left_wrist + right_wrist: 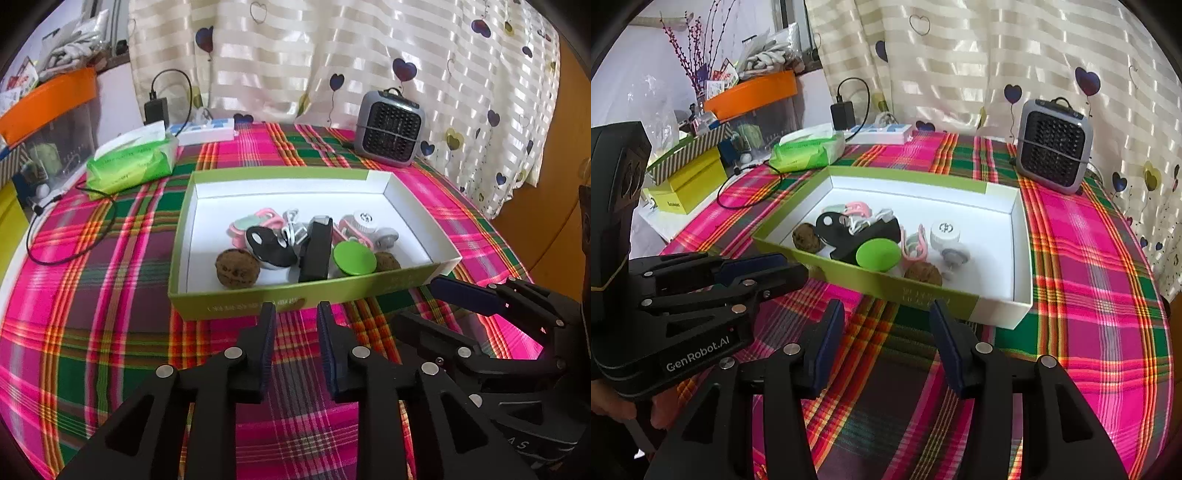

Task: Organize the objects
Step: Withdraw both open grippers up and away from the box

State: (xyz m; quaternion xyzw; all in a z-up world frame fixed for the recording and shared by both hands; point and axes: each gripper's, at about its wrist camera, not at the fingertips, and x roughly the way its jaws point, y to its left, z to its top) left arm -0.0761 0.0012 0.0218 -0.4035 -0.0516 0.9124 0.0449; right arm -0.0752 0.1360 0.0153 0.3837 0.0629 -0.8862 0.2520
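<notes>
Inside box (192, 236) | two walnuts (237, 272) | one green disc (354, 259)

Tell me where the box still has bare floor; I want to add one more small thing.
Inside the box, the floor along the far wall and by the right wall is bare. The middle and near wall are crowded: green lid, black case, two walnuts. Both grippers, left and right, hang open over the cloth.

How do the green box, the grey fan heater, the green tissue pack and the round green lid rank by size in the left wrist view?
Largest to smallest as they look:
1. green box
2. and 3. green tissue pack and grey fan heater: too alike to rank, and both sit farther back
4. round green lid
</notes>
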